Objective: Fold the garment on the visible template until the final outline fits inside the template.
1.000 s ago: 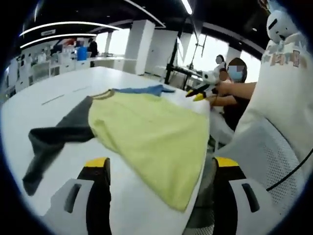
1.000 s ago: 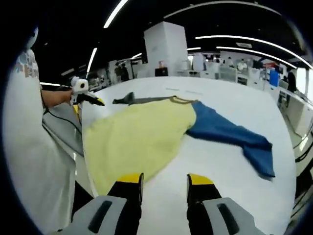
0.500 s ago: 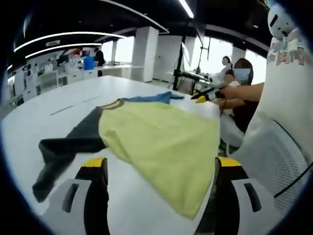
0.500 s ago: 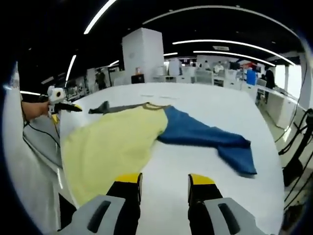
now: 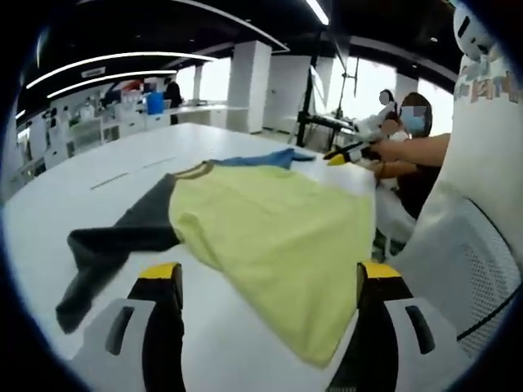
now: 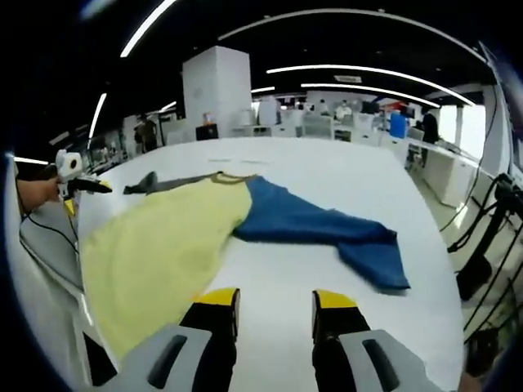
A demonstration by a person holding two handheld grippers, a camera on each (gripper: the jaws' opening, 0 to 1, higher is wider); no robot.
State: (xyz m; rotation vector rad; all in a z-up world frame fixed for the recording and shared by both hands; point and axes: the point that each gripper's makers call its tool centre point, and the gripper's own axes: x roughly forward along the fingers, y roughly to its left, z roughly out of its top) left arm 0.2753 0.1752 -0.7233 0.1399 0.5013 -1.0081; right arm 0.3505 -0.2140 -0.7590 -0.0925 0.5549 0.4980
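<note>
- The shirt [image 5: 270, 229] is seen spread flat on the white desk [image 5: 73, 188], in the middle of the left gripper view; its yellow body reaches to the near edge of the desk at the lower right of the frame.
- A dark grey sleeve [image 5: 106, 249] is laid out to the left of that frame, and a blue sleeve [image 6: 327, 229] is stretched to the right of centre in the right gripper view.
- The left hand-held gripper [image 5: 265, 282] is held with its jaws wide apart, and nothing is held between them.
- The right hand-held gripper [image 6: 275, 306] is held with a narrower gap, also with nothing in it, above bare desk just before the blue sleeve.
- No template outline can be made out on the desk; only thin marks are seen far behind the collar.
- It is judged that the folding is not yet begun: both sleeves are fully open.
- For the next move, a sleeve end probably must be gripped and carried over the yellow body, and the cloth at the desk edge should be kept from sliding off.
</note>
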